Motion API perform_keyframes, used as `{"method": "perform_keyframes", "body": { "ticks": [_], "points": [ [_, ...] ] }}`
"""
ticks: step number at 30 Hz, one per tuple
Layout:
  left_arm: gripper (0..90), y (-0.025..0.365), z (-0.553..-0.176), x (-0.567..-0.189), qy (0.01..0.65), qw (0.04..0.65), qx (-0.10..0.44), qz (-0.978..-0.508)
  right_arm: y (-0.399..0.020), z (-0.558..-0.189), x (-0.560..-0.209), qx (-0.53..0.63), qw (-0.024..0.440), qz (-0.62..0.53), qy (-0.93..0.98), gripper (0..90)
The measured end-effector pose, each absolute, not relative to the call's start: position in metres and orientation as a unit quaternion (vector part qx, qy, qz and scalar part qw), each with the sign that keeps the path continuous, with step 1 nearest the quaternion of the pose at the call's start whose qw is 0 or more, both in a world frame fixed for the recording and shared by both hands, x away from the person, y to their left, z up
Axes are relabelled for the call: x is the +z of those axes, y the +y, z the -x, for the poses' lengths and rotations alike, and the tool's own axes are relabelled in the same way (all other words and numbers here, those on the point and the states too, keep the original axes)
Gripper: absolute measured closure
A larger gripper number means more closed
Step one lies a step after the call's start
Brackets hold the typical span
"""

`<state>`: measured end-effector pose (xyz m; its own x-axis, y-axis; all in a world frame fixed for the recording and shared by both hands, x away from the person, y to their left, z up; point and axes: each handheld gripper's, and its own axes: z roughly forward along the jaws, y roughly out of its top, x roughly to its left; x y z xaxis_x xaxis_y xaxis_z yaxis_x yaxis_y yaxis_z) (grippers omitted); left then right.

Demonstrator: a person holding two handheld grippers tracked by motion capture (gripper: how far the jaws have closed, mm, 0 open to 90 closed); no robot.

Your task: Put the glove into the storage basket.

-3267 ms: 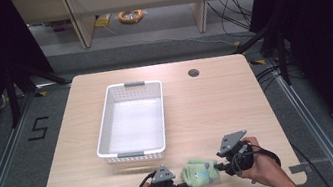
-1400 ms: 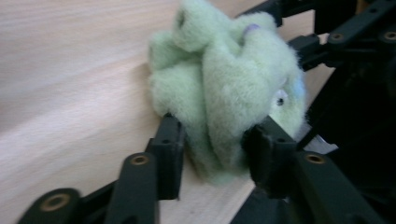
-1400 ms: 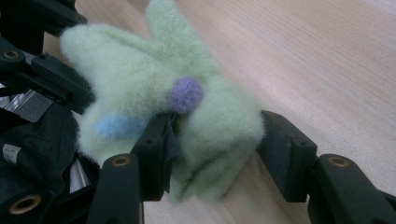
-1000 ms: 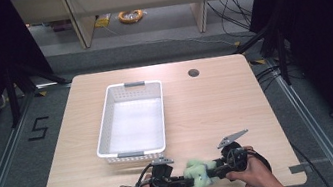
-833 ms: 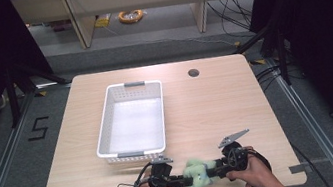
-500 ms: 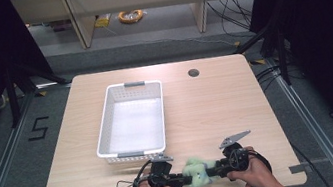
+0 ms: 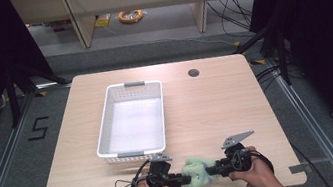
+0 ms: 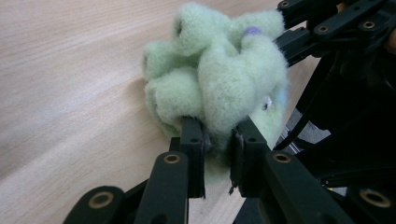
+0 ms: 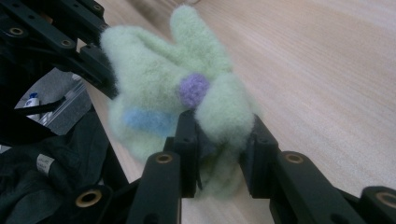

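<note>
Near the front edge of the wooden counter (image 7: 208, 112), a pale green fleece toy (image 7: 196, 171) is held between two grippers that face each other. The left gripper (image 7: 180, 178) comes in from the toy's left side, and in the left gripper view its fingers (image 8: 192, 140) are clenched on a fold of the green fleece (image 8: 219, 88). The right gripper (image 7: 211, 170) comes in from the opposite side; its fingers (image 9: 187, 140) have just been closing and now pinch a lobe of the toy (image 9: 168, 93), just below a small purple dot (image 9: 194, 88) and beside a light blue stripe (image 9: 149, 119). The toy sits bunched up between the two sets of fingers. A white plastic basket (image 7: 105, 133) stands on the counter behind the left gripper, near it but apart from the toy.
</note>
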<state>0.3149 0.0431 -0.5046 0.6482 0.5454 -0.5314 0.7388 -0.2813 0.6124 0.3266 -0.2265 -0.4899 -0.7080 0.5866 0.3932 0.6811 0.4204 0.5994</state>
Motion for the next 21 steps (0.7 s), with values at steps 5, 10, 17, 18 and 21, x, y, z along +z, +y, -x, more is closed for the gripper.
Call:
{"method": "perform_keyframes", "body": {
  "ticks": [5, 10, 17, 18, 21],
  "points": [
    [77.2, 0.044, -0.312, -0.498, 0.399, 0.446, -0.098, -0.795, -0.230, -0.327, -0.483, -0.398, 0.056, 0.372, -0.837, 73.8],
    [77.4, 0.048, -0.310, -0.496, 0.396, 0.450, -0.108, -0.793, -0.227, -0.326, -0.479, -0.395, 0.044, 0.363, -0.843, 75.2],
    [77.6, 0.055, -0.310, -0.484, 0.390, 0.463, -0.106, -0.789, -0.222, -0.324, -0.465, -0.409, 0.037, 0.348, -0.843, 75.8],
    [77.6, 0.055, -0.309, -0.482, 0.390, 0.466, -0.106, -0.787, -0.223, -0.324, -0.462, -0.409, 0.029, 0.347, -0.844, 75.8],
    [77.6, 0.056, -0.310, -0.478, 0.392, 0.469, -0.106, -0.784, -0.221, -0.322, -0.458, -0.413, 0.036, 0.354, -0.838, 75.8]
  ]
}}
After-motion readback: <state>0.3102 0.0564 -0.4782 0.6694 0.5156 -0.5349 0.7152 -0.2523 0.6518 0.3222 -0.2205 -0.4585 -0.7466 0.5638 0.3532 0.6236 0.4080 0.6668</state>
